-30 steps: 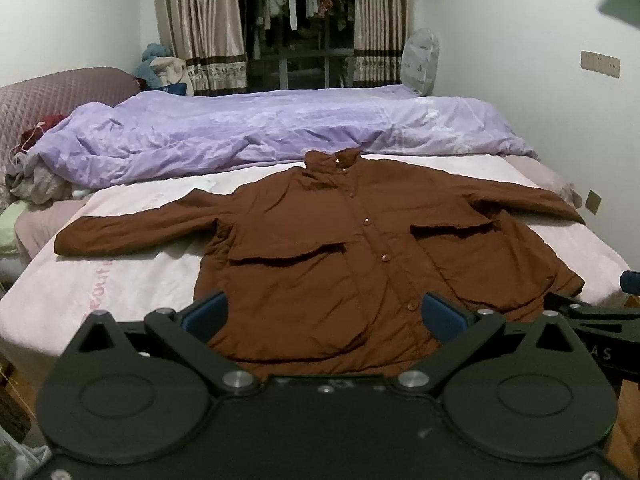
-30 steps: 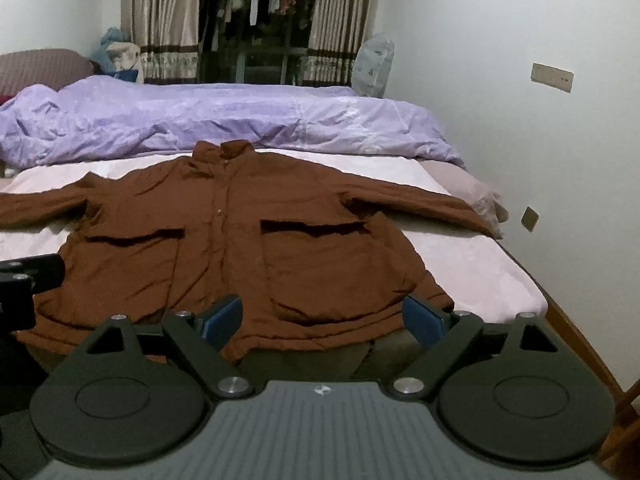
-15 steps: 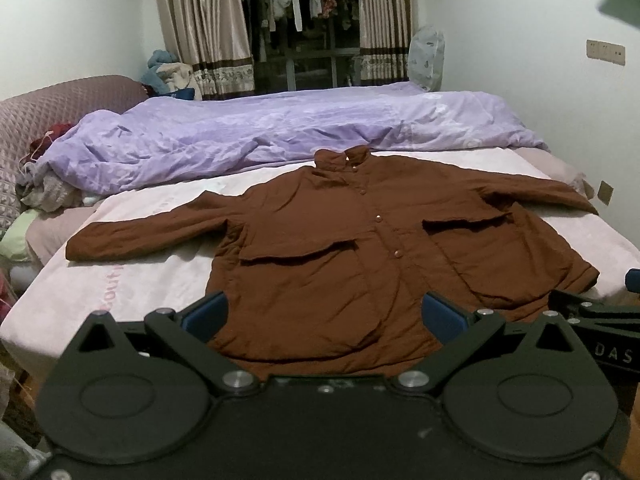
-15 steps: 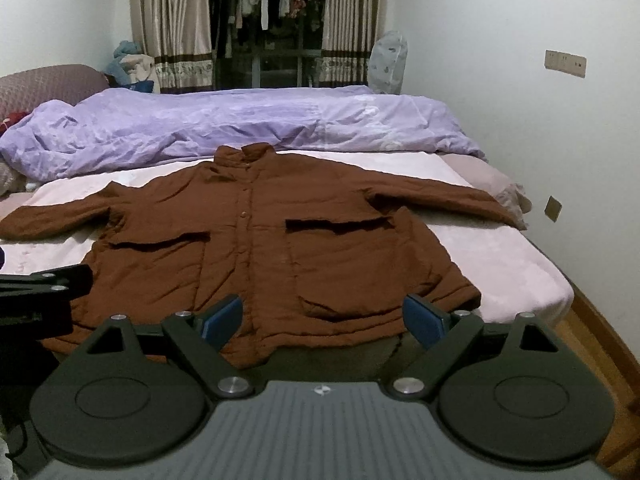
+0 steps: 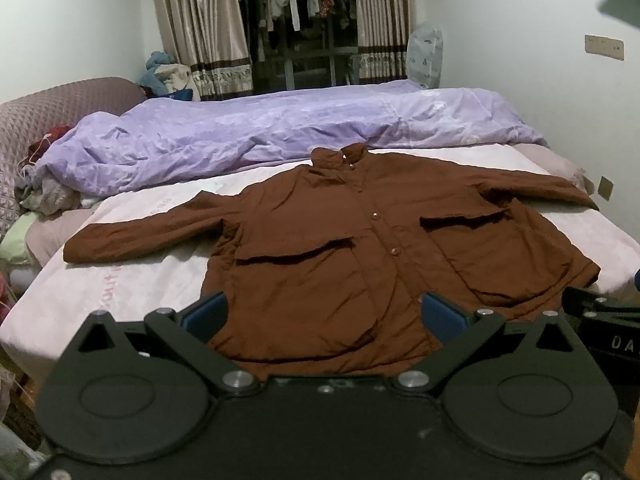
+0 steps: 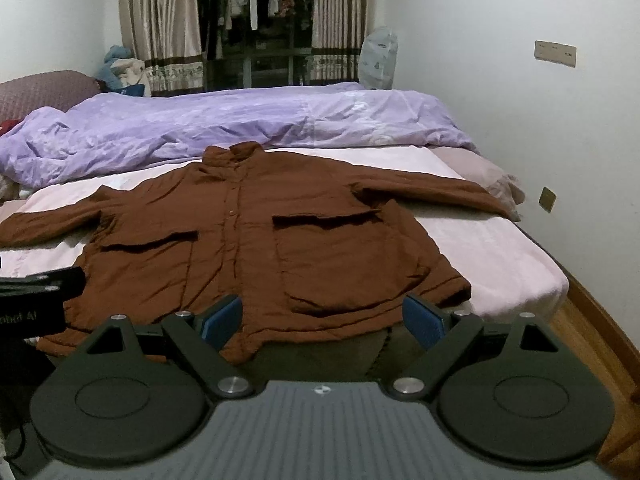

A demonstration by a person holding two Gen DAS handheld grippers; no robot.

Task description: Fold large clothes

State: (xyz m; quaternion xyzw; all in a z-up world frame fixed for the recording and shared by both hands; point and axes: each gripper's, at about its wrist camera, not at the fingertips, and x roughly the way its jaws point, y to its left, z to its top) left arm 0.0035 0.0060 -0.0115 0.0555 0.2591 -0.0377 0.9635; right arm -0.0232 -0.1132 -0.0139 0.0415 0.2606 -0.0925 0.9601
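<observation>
On bed: jacket flat, sleeves spread. Left gripper, right gripper both released, empty, at hem.

A brown buttoned jacket lies spread flat on the pink-sheeted bed, its collar toward a rumpled purple duvet lying behind it.

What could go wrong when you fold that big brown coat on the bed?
The brown coat's hem hangs over the bed's near edge, so a tug could slide it to the floor. Its sleeves spread wide; the far right sleeve nearly reaches the bed's side and may be a stretch. Both the left gripper and right gripper are open, holding nothing yet.
</observation>
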